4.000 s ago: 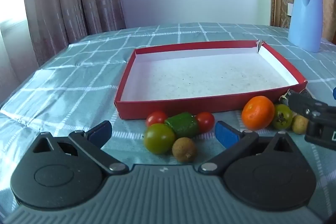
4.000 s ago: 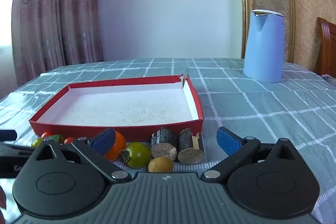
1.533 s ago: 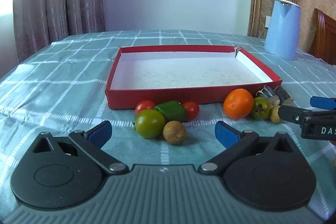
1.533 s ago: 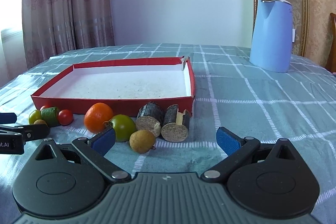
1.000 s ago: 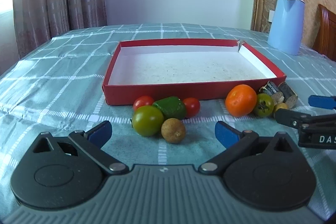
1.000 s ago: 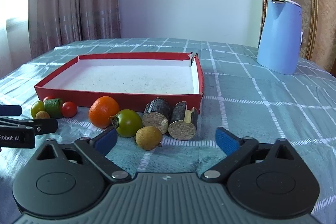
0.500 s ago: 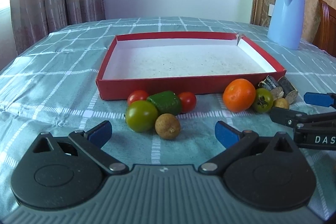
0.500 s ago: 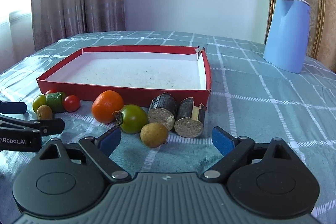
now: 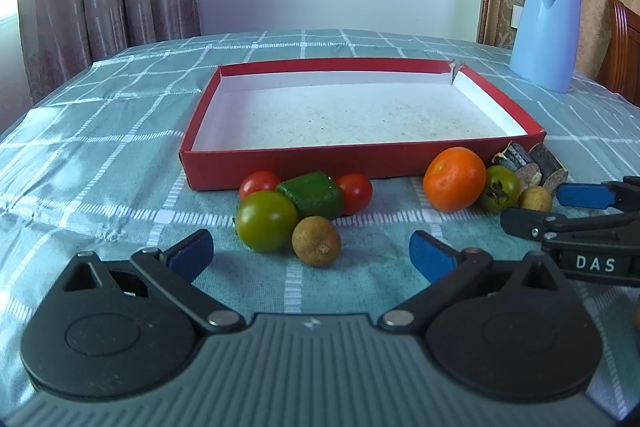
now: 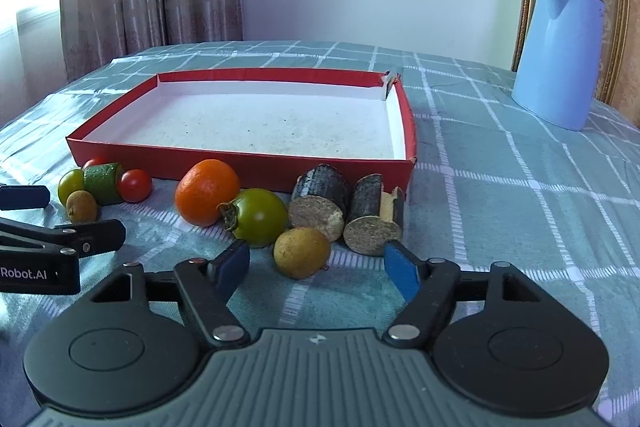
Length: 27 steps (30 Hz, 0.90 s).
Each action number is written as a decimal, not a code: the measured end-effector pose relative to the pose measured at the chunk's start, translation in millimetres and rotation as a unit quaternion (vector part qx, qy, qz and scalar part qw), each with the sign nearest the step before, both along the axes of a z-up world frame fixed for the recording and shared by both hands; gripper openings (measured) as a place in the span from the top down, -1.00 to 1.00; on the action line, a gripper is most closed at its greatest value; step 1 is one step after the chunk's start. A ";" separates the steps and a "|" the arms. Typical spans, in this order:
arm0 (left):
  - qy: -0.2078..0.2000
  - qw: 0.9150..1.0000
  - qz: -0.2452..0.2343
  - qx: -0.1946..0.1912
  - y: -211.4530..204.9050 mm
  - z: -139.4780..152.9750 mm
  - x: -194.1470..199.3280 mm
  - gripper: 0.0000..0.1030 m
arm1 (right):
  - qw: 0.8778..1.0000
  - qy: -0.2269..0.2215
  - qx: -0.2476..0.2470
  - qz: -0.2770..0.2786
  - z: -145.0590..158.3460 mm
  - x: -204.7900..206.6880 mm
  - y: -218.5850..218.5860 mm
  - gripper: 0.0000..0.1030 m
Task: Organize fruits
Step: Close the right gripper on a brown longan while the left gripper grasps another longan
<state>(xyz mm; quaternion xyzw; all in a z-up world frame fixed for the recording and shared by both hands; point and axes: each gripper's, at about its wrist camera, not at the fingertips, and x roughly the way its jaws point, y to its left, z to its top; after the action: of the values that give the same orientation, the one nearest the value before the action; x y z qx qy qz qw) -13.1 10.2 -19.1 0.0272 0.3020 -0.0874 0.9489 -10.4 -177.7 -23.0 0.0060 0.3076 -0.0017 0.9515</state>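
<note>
Two red cherry tomatoes are counted; two green tomatoes; two small brown round fruits; one orange; one green cut piece; two dark cylindrical chunks; one red tray; one blue kettle; two grippers are seen, one per view.
</note>
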 end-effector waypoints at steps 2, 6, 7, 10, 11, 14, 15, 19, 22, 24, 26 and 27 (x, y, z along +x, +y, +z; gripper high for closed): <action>0.000 1.000 0.000 -0.001 0.9 -0.2 0.0 -1.00 | 1.000 0.000 0.005 0.004 0.1 0.3 1.1 -0.27; 0.000 1.000 0.000 -0.002 2.3 -0.7 -0.7 -1.00 | 1.000 -0.002 0.006 0.025 0.3 0.3 6.3 0.13; 0.000 1.000 0.000 -0.002 2.7 -0.8 -0.9 -1.00 | 1.000 -0.002 0.005 0.028 0.3 0.4 7.0 0.17; 0.000 1.000 0.000 -0.004 3.9 -1.0 -1.2 -1.00 | 0.999 -0.005 0.014 0.039 0.1 -0.9 6.6 0.40; 0.000 1.000 0.001 -0.004 3.9 -1.0 -1.5 -1.00 | 0.999 -0.006 0.016 0.040 0.2 -0.9 6.2 0.43; -0.004 1.000 0.003 -0.003 6.2 -1.0 -3.9 -1.00 | 0.999 -0.011 0.019 0.037 0.3 -3.5 4.3 0.45; -0.006 1.000 0.006 0.000 7.3 -1.0 -5.0 -1.00 | 0.999 -0.012 0.017 0.035 0.3 -5.3 3.5 0.45; -0.010 1.000 0.008 0.007 9.1 -0.7 -10.1 -1.00 | 0.999 -0.034 0.010 0.017 3.1 -16.3 -2.7 0.45; -0.012 1.000 0.001 0.012 3.9 -0.6 -11.1 -1.00 | 0.999 -0.049 0.003 0.002 3.8 -21.6 -7.7 0.45; -0.015 1.000 0.001 0.011 0.2 0.2 -10.5 -1.00 | 0.999 -0.043 0.010 0.000 2.5 -20.1 -12.0 0.45; -0.015 1.000 0.006 0.013 -3.5 0.4 -8.9 -0.88 | 0.999 -0.036 0.018 0.001 1.2 -19.0 -15.3 0.45; -0.016 1.000 0.006 0.015 -5.4 0.4 -8.5 -0.80 | 0.999 -0.035 0.021 0.002 0.7 -18.8 -16.2 0.45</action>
<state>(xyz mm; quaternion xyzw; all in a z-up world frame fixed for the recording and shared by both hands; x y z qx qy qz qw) -21.7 4.8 -18.7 0.0413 0.2880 -0.0769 0.9537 -29.2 -193.9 -22.2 0.0252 0.2746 0.0073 0.9612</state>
